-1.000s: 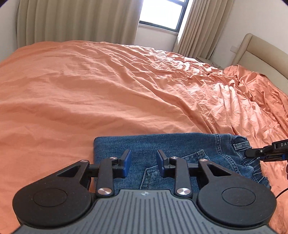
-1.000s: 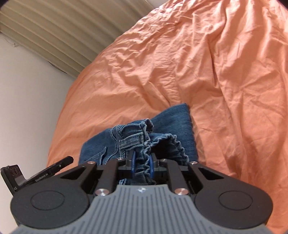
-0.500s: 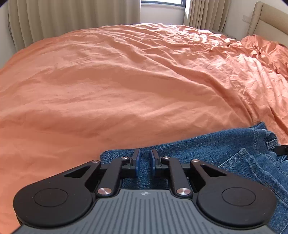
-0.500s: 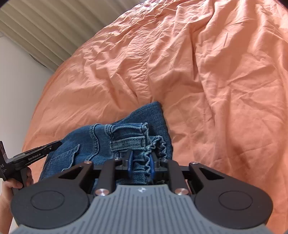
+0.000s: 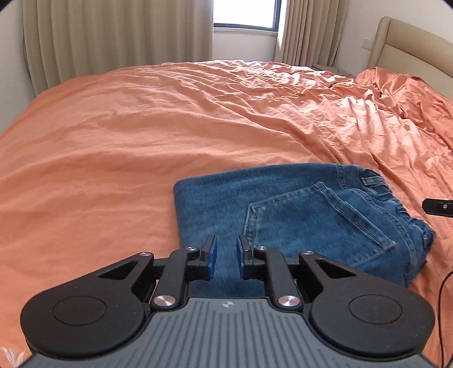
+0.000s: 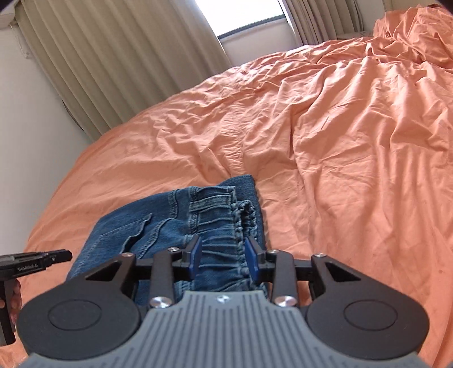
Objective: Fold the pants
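Observation:
Blue jeans [image 5: 283,209], folded into a compact rectangle with a back pocket on top, lie on the orange bed sheet [image 5: 141,141]. My left gripper [image 5: 225,240] hovers over the near left edge of the fold. Its jaws are narrow and opening, and no cloth is pinched between them. In the right wrist view the jeans [image 6: 158,226] show their gathered waistband [image 6: 223,215]. My right gripper [image 6: 223,243] straddles that waistband with its jaws opening, and the blue pads stand clear of the denim.
The sheet [image 6: 339,141] is wrinkled and spreads wide around the jeans. A beige headboard [image 5: 410,48] and a bunched orange cover [image 5: 410,90] are at the right. Curtains [image 5: 113,36] and a window [image 5: 243,14] lie beyond. A hand [image 6: 14,291] holds the left gripper.
The right gripper's jaws have spread and released the waistband they were pinching. The left gripper's jaws narrowed, and it drew back so more of the folded jeans shows.

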### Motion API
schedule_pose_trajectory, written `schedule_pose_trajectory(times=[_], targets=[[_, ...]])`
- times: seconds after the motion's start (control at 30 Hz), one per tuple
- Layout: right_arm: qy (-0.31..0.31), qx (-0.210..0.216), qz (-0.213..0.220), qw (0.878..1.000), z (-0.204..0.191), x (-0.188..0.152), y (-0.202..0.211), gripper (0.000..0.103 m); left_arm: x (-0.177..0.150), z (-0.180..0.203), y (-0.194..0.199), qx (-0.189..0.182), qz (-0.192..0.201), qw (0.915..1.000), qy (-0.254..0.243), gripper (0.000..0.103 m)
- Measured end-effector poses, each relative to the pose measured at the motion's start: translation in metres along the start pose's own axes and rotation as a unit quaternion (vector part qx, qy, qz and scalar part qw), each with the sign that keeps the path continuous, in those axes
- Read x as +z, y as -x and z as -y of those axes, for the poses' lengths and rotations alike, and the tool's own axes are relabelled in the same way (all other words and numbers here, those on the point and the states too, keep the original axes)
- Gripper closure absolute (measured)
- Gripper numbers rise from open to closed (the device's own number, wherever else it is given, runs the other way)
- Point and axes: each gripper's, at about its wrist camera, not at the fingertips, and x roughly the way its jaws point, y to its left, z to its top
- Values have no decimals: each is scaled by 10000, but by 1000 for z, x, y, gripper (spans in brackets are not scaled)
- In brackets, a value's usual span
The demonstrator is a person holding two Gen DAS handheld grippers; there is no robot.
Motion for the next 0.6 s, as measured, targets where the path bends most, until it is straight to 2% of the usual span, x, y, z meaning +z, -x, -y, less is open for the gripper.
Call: schedule_pose_trajectory(times=[0.03,0.17,0.3,0.43,0.53,0.6], targets=[[-12,21,76,10000,-3,-6,4,74,-6,2,10,-67,30,10000,-10,83],[41,-26,322,9995,-17,-30,4,74,-29,19,43,-44,44,9996,-270,60],[443,-121,208,9987,-22,-43,-10,73,-58,40,57,84,-67,9973,-725,55],[342,-38,272,9990,-15,-47,-13,73,-89,62,48,567,-372,9900,-1236,51],[329,-16,287,9990,-14,-48,-14,73,-101,73,33,1168,-290,9784,-1680,51],[427,-37,280,9987,-16,-50,-15,72,-99,74,24,1347,-311,9768,-1637,52]])
